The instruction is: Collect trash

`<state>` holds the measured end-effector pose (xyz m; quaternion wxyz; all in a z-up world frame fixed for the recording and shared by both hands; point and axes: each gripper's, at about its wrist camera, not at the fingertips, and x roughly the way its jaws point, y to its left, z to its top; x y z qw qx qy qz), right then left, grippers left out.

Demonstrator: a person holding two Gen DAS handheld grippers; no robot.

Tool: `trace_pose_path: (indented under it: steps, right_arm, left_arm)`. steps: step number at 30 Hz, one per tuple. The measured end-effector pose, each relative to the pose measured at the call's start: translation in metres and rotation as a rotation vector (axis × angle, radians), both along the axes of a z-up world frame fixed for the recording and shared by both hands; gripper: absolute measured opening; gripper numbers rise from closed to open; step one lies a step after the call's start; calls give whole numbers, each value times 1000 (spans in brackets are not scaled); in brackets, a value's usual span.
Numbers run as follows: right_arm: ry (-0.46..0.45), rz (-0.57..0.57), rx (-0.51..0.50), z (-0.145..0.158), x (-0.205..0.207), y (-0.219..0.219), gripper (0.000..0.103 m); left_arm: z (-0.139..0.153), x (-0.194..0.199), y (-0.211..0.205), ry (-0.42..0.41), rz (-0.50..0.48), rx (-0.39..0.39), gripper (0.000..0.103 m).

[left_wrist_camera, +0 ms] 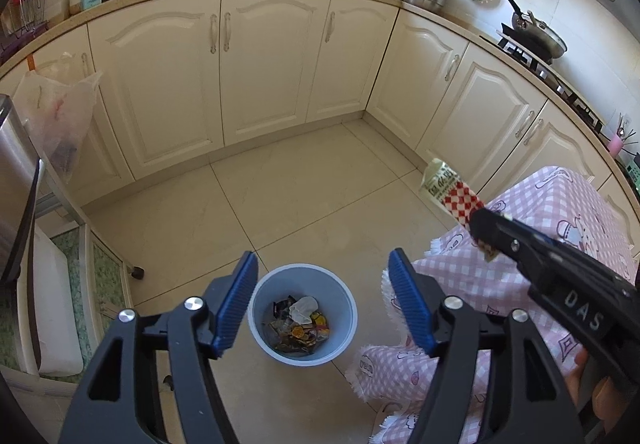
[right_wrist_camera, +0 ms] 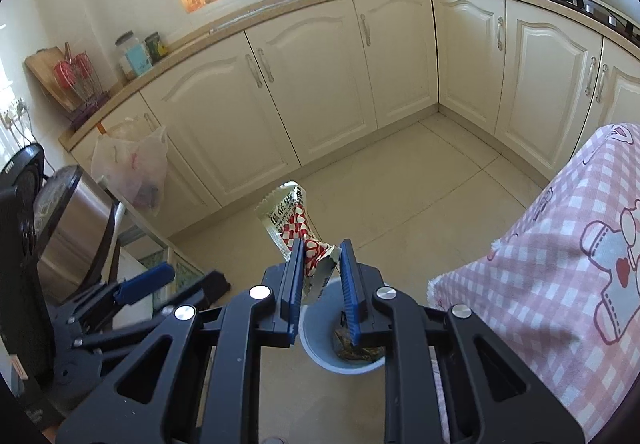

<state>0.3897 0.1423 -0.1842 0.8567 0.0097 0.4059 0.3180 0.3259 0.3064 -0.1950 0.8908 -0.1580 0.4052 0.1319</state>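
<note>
— While you hold the wrapper (right_wrist_camera: 294, 222) up, where does it sit against the bin?

— Your right gripper (right_wrist_camera: 320, 264) has the red-and-white checked wrapper pinched at its crumpled lower end. The rest of it stands up and leans to the left, out past the blue fingers (right_wrist_camera: 292, 276). In the right wrist view the blue bin (right_wrist_camera: 316, 340) shows low between those fingers, so the wrapper hangs in the air above it, not touching it. From the left wrist view the same wrapper (left_wrist_camera: 450, 190) sticks out of the black fingertips at the right, higher in the picture than the bin (left_wrist_camera: 302, 310).

— And your other hand?

— Your left gripper (left_wrist_camera: 324, 294) has its jaws spread wide with nothing between them. The bin on the floor appears in the gap. It already holds crumpled packets and a pale scrap.

— What is around you?

— A pink checked cloth (left_wrist_camera: 540, 212) drapes over something just right of the bin. Pale floor tiles (left_wrist_camera: 304, 180) run far to cream cabinets (left_wrist_camera: 264, 56) in an L along the far and right walls. On the left, a plastic bag (left_wrist_camera: 60, 112) hangs from a cabinet handle, and a steel appliance (right_wrist_camera: 76, 220) stands nearer. A frying pan (left_wrist_camera: 538, 30) sits on the hob at the far right.
</note>
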Motion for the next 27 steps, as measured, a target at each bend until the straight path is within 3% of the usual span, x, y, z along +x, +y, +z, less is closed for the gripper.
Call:
trace_pose_path:
  steps: [1,2,3,7,13,21,24,27]
  right_arm:
    - [-7,-6,14,1,1,1,25]
    - [-13,-12,26,1,4,2,39]
    - [-17,-20,30,1,5,3,47]
    - [-45,-36,17,8,0,-3,49]
    - [-125,-97,-27,36,-32,-34,62]
    - [-306,-211,-72,89,-113,-102,87]
    - [-373,-272,-78,108,-148,-134,94]
    - [-409,-323,-95,118,-176,-159,95]
  left_arm:
    - [2,-2,1,-3,7,4,70]
    - [4,-3,1,-5,10,6,70]
    - [7,-5,1,-7,13,12,70]
    - [20,-15,-5,-23,4,25,73]
    - [46,-36,-28,-61,-27,71,73]
    - [94,-82,-79,-148,-96,120,76]
    - [114,-107,-103,-203,-116,144,82]
    - [131,-131,-123,-255,-130,152,85]
